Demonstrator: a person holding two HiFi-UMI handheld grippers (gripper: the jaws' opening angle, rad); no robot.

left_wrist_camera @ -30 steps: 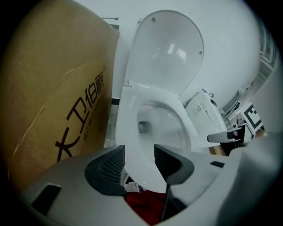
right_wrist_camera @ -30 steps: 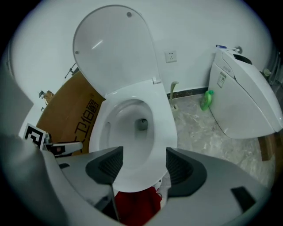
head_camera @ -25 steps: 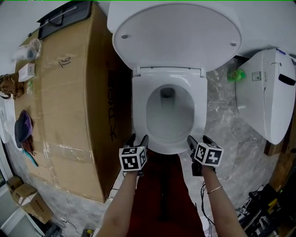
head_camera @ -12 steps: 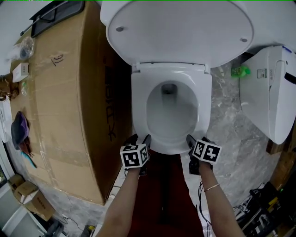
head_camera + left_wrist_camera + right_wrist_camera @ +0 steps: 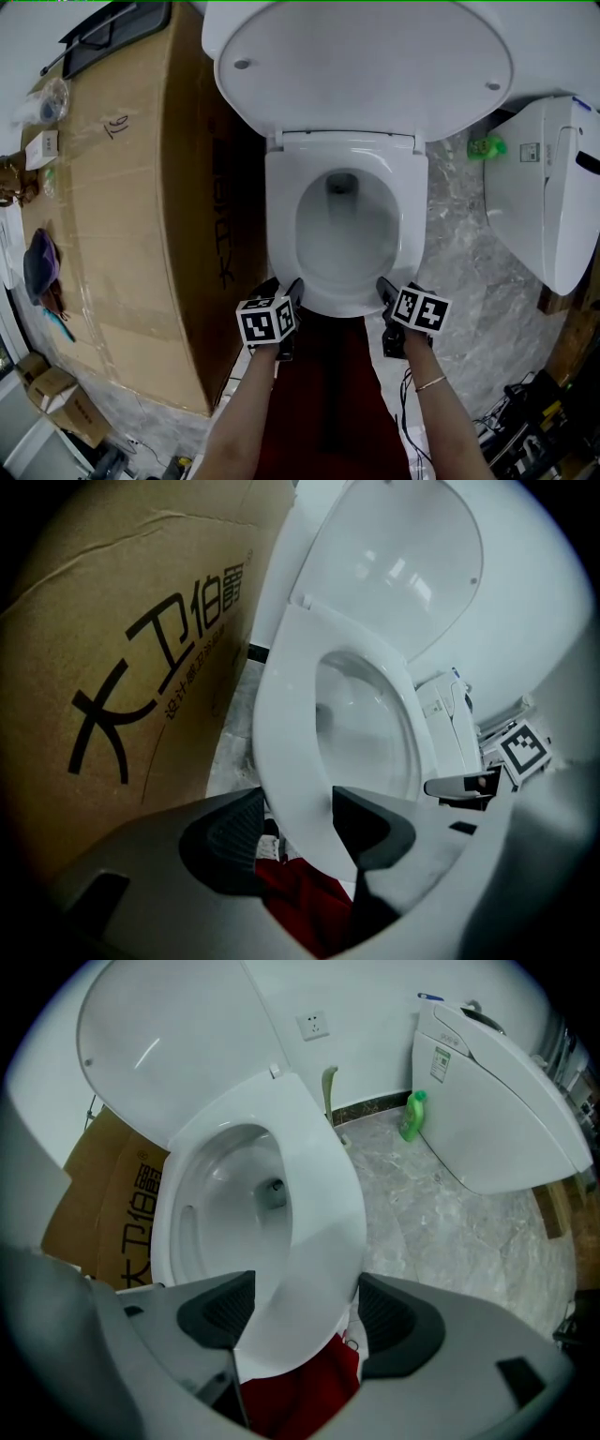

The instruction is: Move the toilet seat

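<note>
- The left gripper (image 5: 281,284) and right gripper (image 5: 397,286) straddle the front corners of the lowered toilet seat (image 5: 281,216), probably for an even lift toward the raised lid (image 5: 366,66).
- Both sets of fingers (image 5: 225,841) are released, with the seat rim between them; the left's have just been opening.
- Whether any pad touches the rim is hard to tell.

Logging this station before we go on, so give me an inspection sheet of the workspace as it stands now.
Surface: grey marble floor.
Job's things: toilet seat down on the bowl, lid raised.
Clutter: purple item, small white box and plastic bag on the cardboard box; green bottle on the floor.
Grippers: left gripper open, jaws just opened wider, seat's front rim between its fingers; right gripper open astride that rim.
Cables: tangle on the floor, lower right.
Surroundings: second white toilet unit at right.
</note>
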